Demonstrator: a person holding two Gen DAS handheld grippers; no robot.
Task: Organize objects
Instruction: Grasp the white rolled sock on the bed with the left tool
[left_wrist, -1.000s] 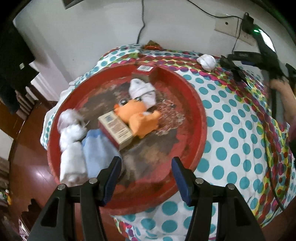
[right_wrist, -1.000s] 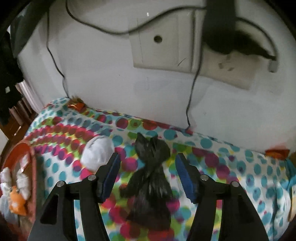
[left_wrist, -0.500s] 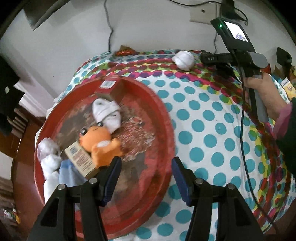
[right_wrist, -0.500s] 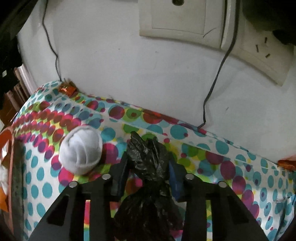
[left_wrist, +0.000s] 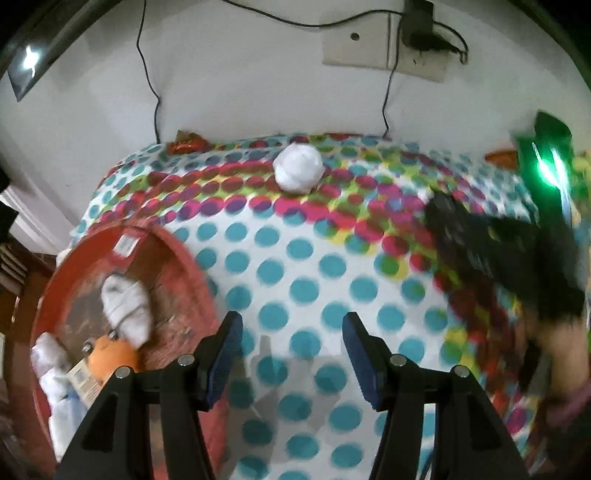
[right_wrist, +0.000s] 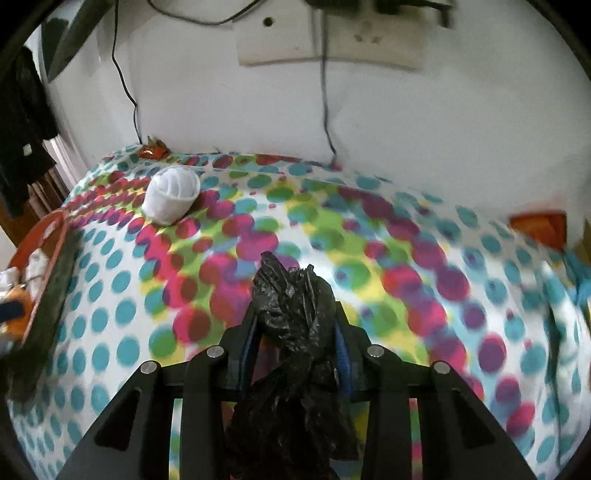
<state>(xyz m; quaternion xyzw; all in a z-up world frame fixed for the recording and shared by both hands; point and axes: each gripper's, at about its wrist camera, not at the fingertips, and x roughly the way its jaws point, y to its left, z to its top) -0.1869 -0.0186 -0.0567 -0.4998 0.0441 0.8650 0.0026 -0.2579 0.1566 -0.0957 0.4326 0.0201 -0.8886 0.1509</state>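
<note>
Black plastic bag (right_wrist: 291, 332), crumpled and knotted, is pinched between the pads of the right gripper (right_wrist: 293, 328), its bulk hanging below the jaws and above the polka-dot cloth (right_wrist: 110, 295) that covers the bench. A second ago the bag lay on the cloth between jaws that stood wide; since then they have closed on its neck.

In the right wrist view a rolled white sock (right_wrist: 171, 199) lies on the cloth near the wall, up and to the left of the bag and well apart from it. It has not moved. An orange wrapper (right_wrist: 151, 150) sits at the far left corner against the wall, and another orange item (right_wrist: 539, 225) lies at the right edge.

The left gripper (left_wrist: 291, 354) has its jaws wide apart with nothing between them, over bare dotted cloth (left_wrist: 306, 291). A second ago it hung over the red tray (left_wrist: 48, 295); now the tray sits at the lower left of its view. In the tray lie an orange plush toy (left_wrist: 112, 356), white socks (left_wrist: 125, 306) and a small carton (left_wrist: 83, 378), partly cut off by the edge.

In the left wrist view, the white sock (left_wrist: 298, 171) lies far ahead, and the right gripper (left_wrist: 458, 229) shows as a dark blur at the right.
</note>
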